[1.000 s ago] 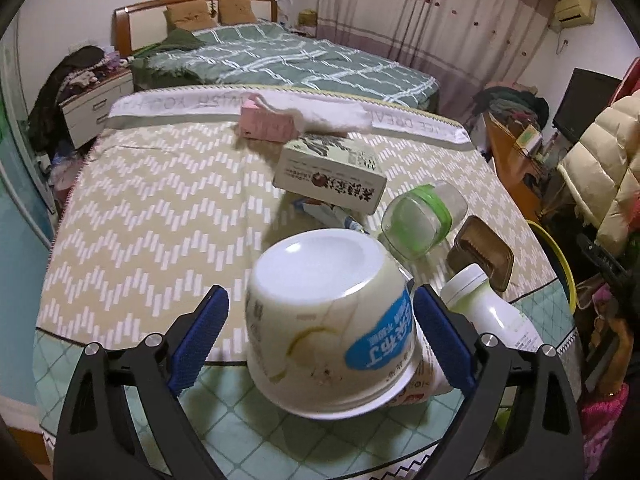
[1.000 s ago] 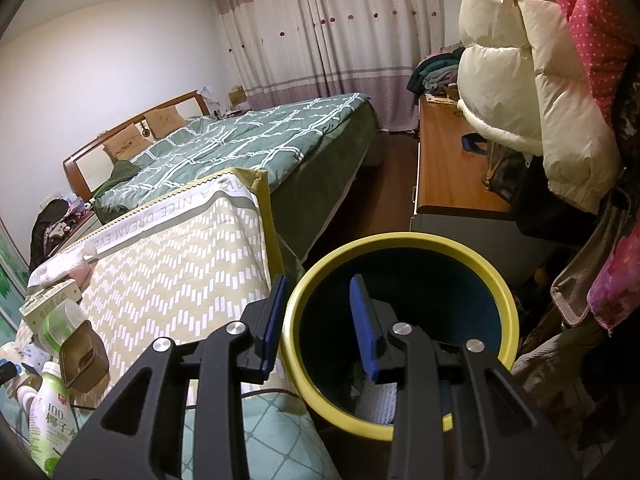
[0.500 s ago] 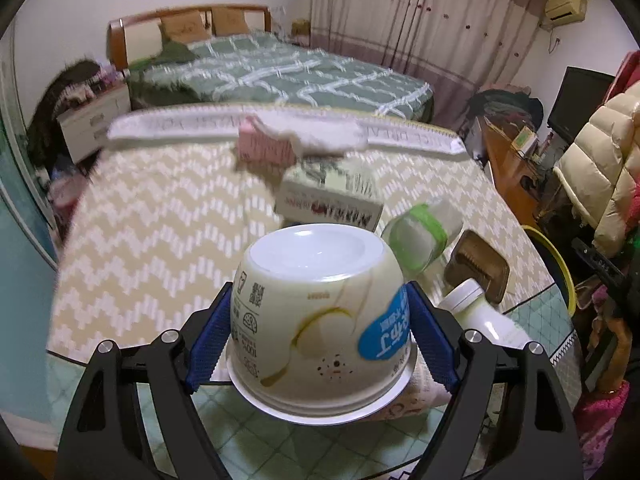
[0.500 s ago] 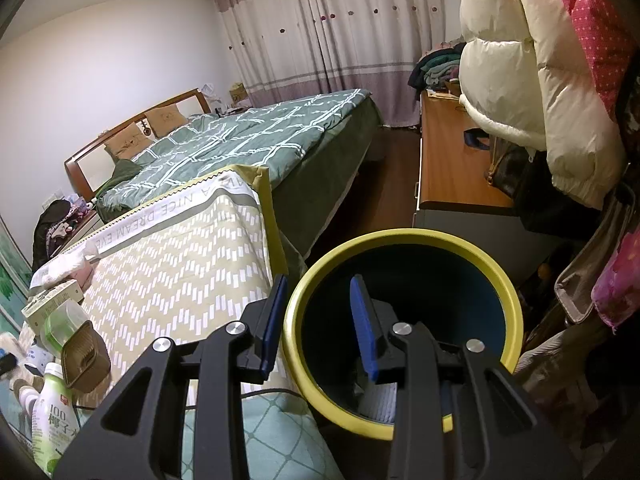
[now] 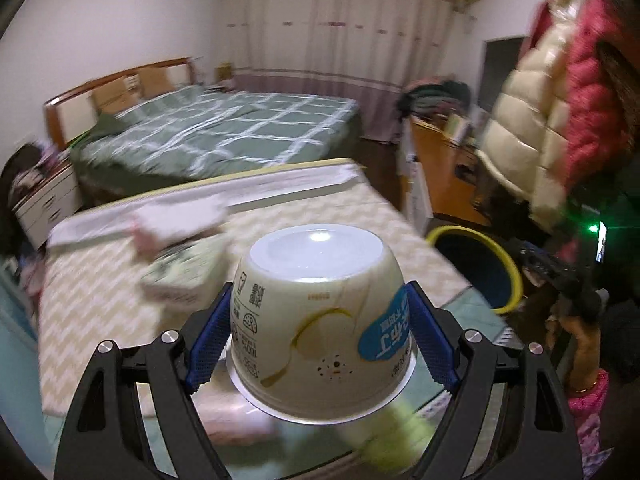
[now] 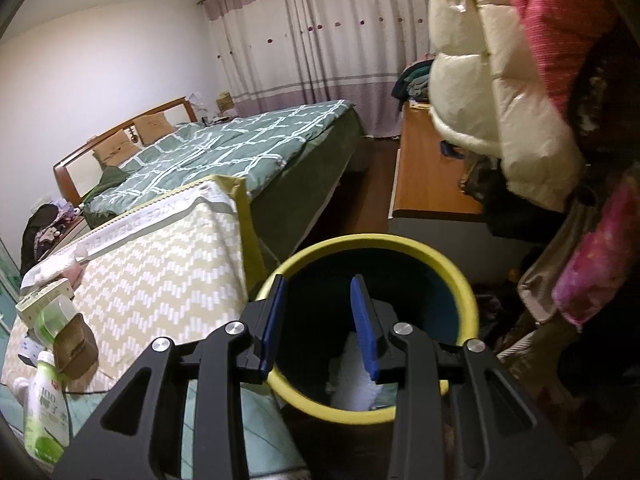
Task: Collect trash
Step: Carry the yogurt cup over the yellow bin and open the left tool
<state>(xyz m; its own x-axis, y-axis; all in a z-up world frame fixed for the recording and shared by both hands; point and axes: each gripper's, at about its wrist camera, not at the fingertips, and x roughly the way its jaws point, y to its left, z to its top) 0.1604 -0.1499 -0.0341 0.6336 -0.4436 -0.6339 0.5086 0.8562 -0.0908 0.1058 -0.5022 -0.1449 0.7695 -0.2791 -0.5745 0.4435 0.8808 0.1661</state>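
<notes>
My left gripper [image 5: 320, 340] is shut on an upturned cream paper cup [image 5: 320, 320] with a blue label and holds it lifted above the patterned table [image 5: 100, 300]. The dark bin with a yellow rim [image 5: 480, 264] stands to the right of the table; the right wrist view shows it from above [image 6: 400, 248], with white trash inside [image 6: 356, 380]. My right gripper [image 6: 320, 320] is partly open and empty, with one finger on each side of the bin's near rim. A white-green bottle [image 6: 44, 408], a clear green-lidded jar [image 6: 56, 316] and a brown tray [image 6: 76, 344] lie on the table.
A printed carton [image 5: 180, 276] and a pink pack [image 5: 160, 232] lie further back on the table. A green bed [image 6: 224, 156] stands behind. A wooden cabinet [image 6: 424, 176] and hanging padded coats [image 6: 500, 100] crowd the right side by the bin.
My left gripper closed on the cup, lifted it off the table and swung right toward the bin. My right gripper stayed at the bin's rim.
</notes>
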